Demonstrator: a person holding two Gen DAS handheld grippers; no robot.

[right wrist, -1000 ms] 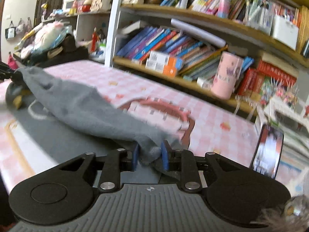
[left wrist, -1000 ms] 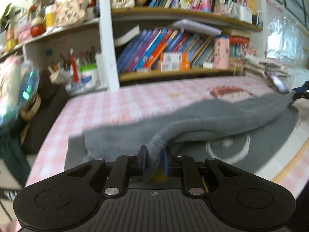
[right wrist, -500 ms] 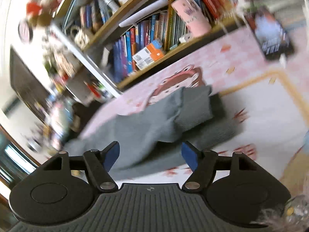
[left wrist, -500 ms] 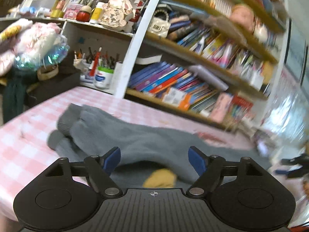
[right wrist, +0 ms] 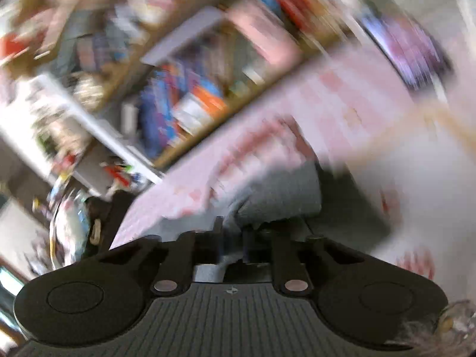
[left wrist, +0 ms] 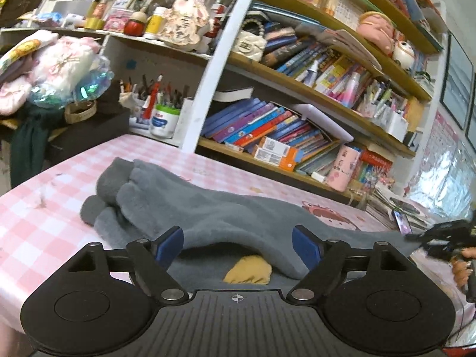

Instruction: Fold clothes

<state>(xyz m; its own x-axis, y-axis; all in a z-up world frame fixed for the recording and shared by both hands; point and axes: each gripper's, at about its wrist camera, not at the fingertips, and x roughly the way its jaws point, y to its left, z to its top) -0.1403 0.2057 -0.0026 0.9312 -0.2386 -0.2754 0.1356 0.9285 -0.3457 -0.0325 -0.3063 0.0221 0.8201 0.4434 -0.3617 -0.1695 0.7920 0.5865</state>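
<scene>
A grey fleece garment point(left wrist: 208, 208) lies stretched across the pink checked table point(left wrist: 44, 208), its folded sleeve ends at the left. A yellow patch point(left wrist: 248, 273) shows under a raised fold. My left gripper point(left wrist: 238, 238) stands open just in front of that fold, its blue pads apart from the cloth. My right gripper point(left wrist: 440, 238) shows at the garment's far right end, with a person's hand point(left wrist: 461, 267) behind it. The right wrist view is heavily blurred and tilted; there my right gripper point(right wrist: 233, 232) is shut on a bunch of the grey garment point(right wrist: 282, 196).
Behind the table stand shelves packed with books point(left wrist: 267, 131). A pink cup point(left wrist: 340, 169) and a white tub with pens point(left wrist: 162, 119) stand along the back edge. A phone point(left wrist: 401, 223) lies on a stack of papers at the right. Bags and a dark cloth pile up at the far left.
My left gripper let go of the grey cloth, opened wide and rolled. My right gripper let go, opened, rolled hard, then shut on the cloth's right end again.
</scene>
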